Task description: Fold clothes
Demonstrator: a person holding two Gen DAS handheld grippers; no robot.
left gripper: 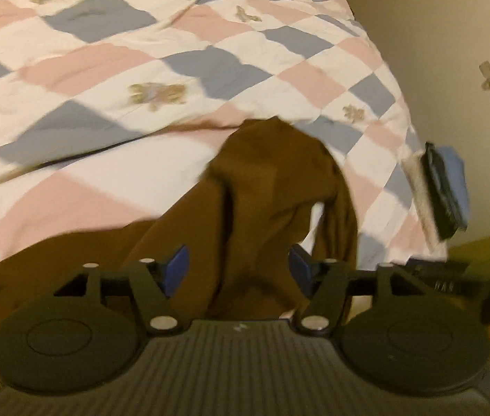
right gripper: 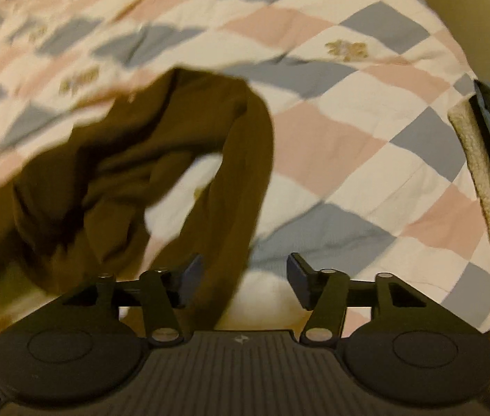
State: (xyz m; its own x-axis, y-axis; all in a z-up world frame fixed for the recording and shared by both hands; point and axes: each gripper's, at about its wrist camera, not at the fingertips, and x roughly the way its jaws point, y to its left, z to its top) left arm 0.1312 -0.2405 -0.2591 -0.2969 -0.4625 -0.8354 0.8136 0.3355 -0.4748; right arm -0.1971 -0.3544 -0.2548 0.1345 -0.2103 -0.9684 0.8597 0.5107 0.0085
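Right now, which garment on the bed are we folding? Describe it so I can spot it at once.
Find the bed's checked quilt of pink, blue and white squares. At its near edge lies a crumpled brown garment, partly hanging over the side. It is the only plain, dark brown item; the folded stack at the right edge is cream, black and blue.

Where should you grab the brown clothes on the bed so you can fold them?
Probably the long brown strip of the brown garment that runs down toward the right gripper. It lies on the checked quilt as a narrow band, thin enough to fit between the open fingers. Come straight down from above and pinch across it. The rest is a bunched heap, harder to grip cleanly.
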